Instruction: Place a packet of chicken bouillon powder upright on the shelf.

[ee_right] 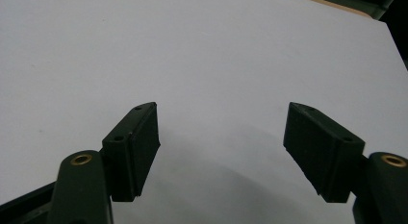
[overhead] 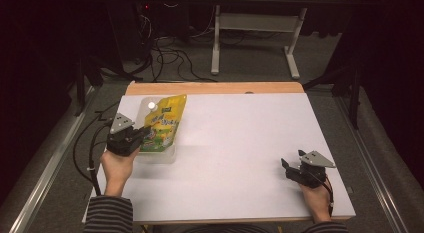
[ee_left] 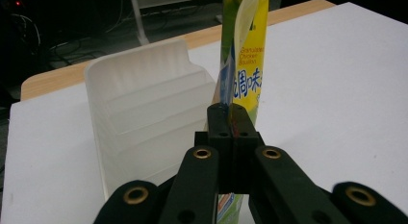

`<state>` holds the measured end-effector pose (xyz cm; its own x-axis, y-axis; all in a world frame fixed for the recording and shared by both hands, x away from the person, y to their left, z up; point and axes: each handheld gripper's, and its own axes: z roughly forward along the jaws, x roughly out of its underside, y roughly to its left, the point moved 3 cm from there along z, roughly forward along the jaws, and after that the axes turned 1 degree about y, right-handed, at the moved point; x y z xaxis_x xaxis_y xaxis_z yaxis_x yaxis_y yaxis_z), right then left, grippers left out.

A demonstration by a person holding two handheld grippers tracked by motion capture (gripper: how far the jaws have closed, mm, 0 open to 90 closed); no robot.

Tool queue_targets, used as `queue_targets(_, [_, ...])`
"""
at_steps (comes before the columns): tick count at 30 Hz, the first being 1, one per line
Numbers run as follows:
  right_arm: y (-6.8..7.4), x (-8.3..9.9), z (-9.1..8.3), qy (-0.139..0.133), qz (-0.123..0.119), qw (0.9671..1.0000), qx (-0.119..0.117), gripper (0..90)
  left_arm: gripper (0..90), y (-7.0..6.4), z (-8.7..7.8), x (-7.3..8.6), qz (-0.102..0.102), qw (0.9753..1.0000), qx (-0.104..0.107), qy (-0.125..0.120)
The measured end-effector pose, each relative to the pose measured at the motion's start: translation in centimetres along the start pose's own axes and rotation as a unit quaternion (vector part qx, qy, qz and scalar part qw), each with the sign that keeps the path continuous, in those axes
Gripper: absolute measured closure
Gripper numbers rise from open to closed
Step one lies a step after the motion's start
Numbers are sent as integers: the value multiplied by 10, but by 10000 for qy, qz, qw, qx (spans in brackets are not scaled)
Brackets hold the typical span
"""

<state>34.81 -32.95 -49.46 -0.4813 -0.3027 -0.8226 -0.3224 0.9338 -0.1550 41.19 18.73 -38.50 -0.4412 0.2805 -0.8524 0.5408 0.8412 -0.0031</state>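
Yellow pouch [overhead: 162, 124] standing on edge above a clear plastic tray [overhead: 170, 154] at the left side of the white table [overhead: 240, 153], pinched at its near edge between the closed jaws of the left gripper [ee_left: 230, 119], with the ribbed tray wall [ee_left: 144, 113] just beside it. Right gripper [ee_right: 221, 147] near the table's right front corner, well apart from the pouch, jaws spread wide over bare tabletop and holding nothing.
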Motion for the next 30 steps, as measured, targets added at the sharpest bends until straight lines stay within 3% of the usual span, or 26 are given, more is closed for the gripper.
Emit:
queue_targets(18, [0,0,-1,-45,41,10000,20,287,900,0,-8,15,-57,9999,-9,140])
queue_targets(21, [0,0,0,-7,43,10000,13,288,900,1,-6,13,-44,9998,-95,151])
queue_targets(26, [-1,0,0,-32,63,10000,13,287,900,2,0,10,-41,9997,-235,-48])
queue_targets(30, [-1,0,0,-27,60,10000,15,287,900,0,1,12,-26,9995,-160,-281])
